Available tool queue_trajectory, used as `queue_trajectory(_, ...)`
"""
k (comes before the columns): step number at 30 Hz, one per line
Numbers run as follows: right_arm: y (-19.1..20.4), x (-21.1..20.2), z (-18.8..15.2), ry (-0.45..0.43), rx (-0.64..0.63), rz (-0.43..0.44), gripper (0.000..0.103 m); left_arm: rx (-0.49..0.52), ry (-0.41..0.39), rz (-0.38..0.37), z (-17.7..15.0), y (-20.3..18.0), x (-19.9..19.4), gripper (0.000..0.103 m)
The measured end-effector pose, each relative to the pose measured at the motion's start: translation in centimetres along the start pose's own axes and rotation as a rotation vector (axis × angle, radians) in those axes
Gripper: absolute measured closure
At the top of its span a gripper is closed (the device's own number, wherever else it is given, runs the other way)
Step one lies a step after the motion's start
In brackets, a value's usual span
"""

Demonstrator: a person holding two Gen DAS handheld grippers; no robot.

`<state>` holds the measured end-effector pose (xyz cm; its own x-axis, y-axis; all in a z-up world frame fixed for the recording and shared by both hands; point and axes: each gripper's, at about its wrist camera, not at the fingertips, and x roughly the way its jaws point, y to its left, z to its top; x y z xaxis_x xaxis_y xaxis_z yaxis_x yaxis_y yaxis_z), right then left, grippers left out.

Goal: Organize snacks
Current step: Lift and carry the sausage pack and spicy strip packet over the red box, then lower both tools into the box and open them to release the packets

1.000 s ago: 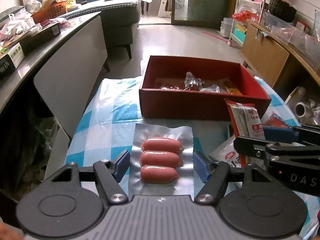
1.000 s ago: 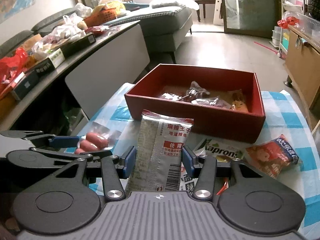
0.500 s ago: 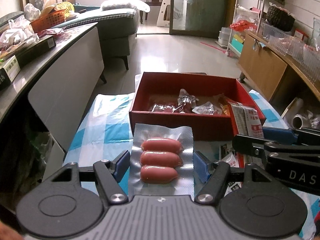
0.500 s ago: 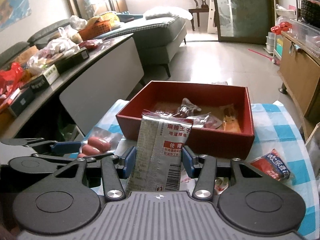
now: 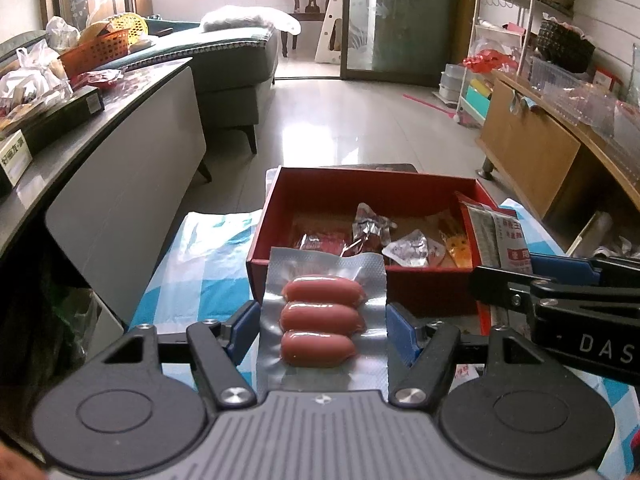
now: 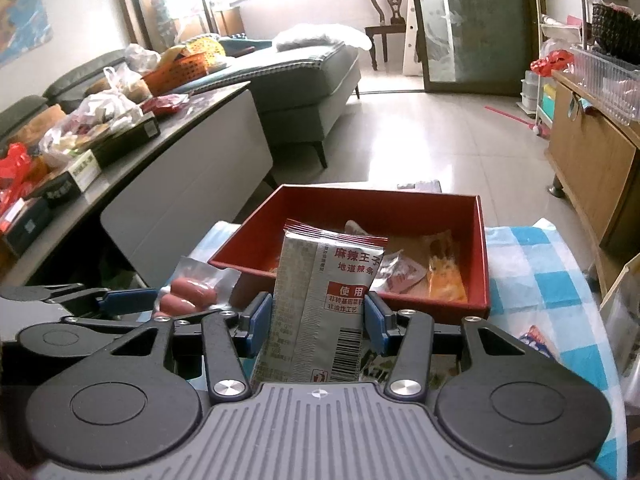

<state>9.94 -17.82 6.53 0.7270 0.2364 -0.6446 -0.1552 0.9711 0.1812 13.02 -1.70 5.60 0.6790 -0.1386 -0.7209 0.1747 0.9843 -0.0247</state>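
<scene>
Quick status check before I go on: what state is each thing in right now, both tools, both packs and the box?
Left tool: shut on the sausage pack.
Right tool: shut on the silver snack packet.
Sausage pack: sealed, held off the table, short of the box.
Silver snack packet: sealed, held upright, near the box's front wall.
Red box: open-topped, several snacks inside.
</scene>
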Motion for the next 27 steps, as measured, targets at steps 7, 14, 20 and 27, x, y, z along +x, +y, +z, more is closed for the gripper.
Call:
queue_trajectory(7,-0.7,0.7,1.2,-0.009,-0.003,-0.012,0.046,0.008,-0.018,0.008,1.5,-0.6,1.1,0.041)
queue_trajectory(14,-1.8,2.0,2.7,-0.013,0.003,-0.025,0.046,0.019,-0.031,0.025,3.2,-1.3,2.7,0.041)
queue_trajectory(20,-2.4,3.3,3.9,-0.016,0.002,-0.028,0.045,0.036,-0.030,0.014,4.3,-2.0,4.2,0.041)
queue_trajectory(27,-1.9,5.1,4.9,-0.011,-0.021,-0.023,0.045,0.083,-0.035,0.045,5.6,-3.3,6.4,0.040)
